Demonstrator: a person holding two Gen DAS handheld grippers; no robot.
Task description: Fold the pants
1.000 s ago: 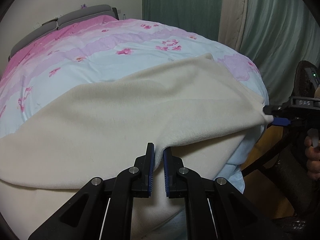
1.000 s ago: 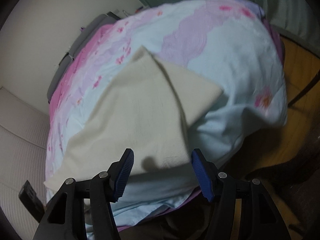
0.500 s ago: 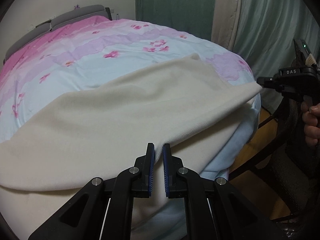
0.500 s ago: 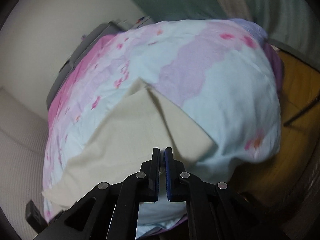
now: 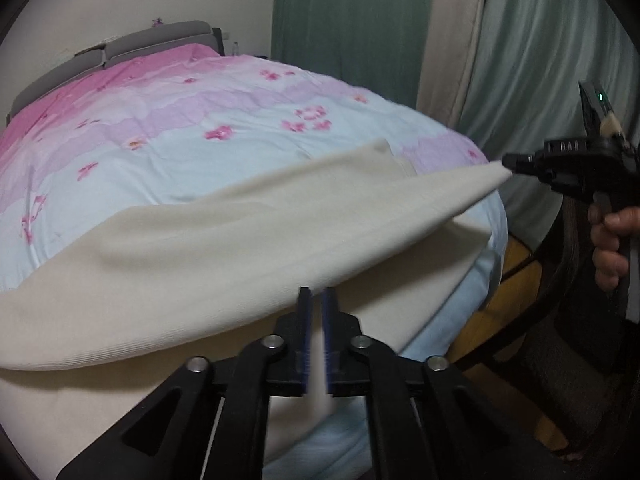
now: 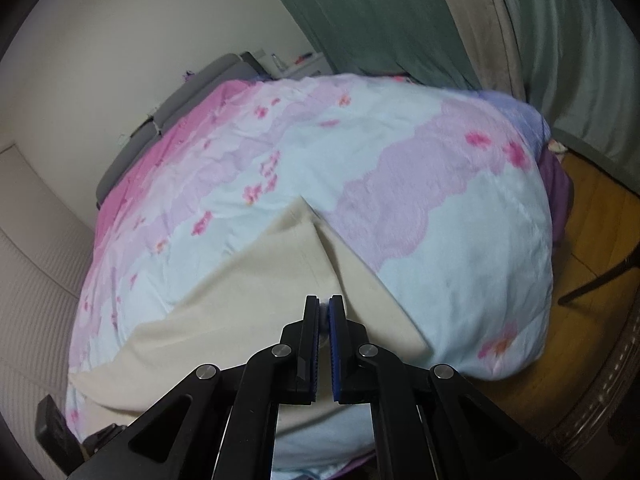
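While both grippers clamp the cream pants [image 5: 224, 248], I lift one layer off the bed [image 5: 200, 152]. Left gripper [image 5: 316, 300] pinches the near edge, right gripper [image 5: 510, 166] its corner, for folding over.

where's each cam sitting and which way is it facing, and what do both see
Left wrist: sits on the left gripper, looking down along its jaws over the cream pants on the floral duvet; the right gripper pinches a pants corner at far right, with the person's hand on its handle.
Right wrist: sits on the right gripper, facing down across the bed toward the grey headboard; only its own jaws show, shut on the pants.
Shared: pants, duvet, headboard, green curtains.
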